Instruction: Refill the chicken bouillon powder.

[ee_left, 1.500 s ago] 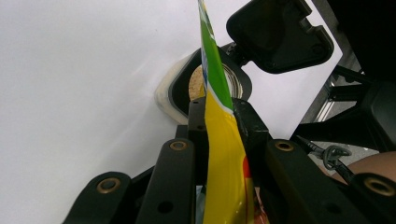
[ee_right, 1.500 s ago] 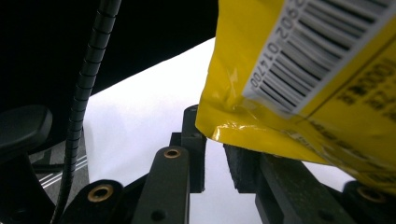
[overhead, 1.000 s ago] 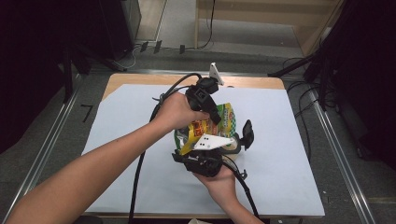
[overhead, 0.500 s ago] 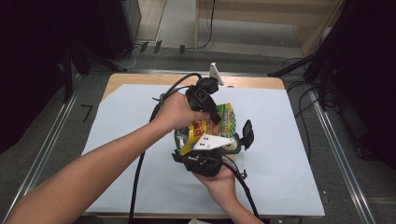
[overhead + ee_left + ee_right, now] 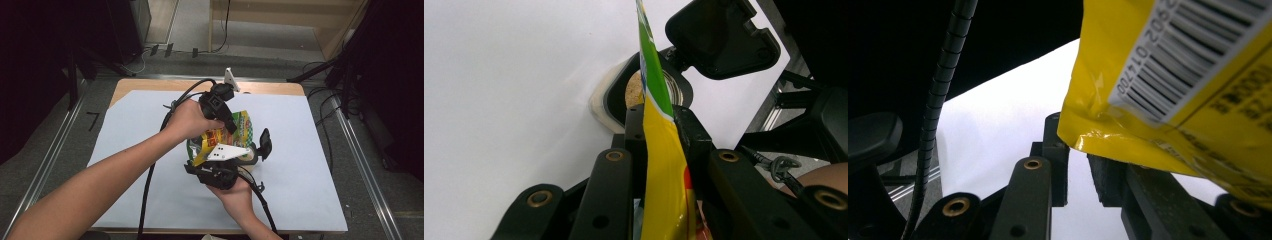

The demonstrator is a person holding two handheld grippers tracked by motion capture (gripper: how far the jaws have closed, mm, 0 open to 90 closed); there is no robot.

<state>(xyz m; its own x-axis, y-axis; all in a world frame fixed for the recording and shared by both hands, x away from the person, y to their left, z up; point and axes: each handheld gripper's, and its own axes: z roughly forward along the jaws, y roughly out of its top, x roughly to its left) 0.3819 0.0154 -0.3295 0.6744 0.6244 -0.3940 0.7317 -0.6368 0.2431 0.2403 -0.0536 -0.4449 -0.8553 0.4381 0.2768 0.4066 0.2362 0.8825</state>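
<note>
We see a yellow-green snack bag (image 5: 235,131) held up over the middle of the desk (image 5: 125,165), which is covered by a white sheet. Just right of the bag sits a small round container (image 5: 651,90) with its black lid (image 5: 264,143) flipped open; the left gripper view shows crumbly tan contents inside.

Left gripper (image 5: 659,125): jaws clamped on the bag's thin edge, pads pressing from both sides. It comes at the bag from the far side and points down toward the container. We judge this grip sets the bag's tilt so its mouth faces the open container.

Right gripper (image 5: 1078,150): a narrow gap between the jaws, nothing in it. The bag's barcoded corner (image 5: 1168,100) lies over the right jaw rather than between the pads, so we read this gripper as not gripping. In the high view it sits at the near side of the bag (image 5: 215,172), under its lower end. We judge it serves as a prop, or is placed to take that corner next.

Likely step: pouring from bag into container. Risk: with one pinch only, the bag may swing and spill onto the sheet.
</note>
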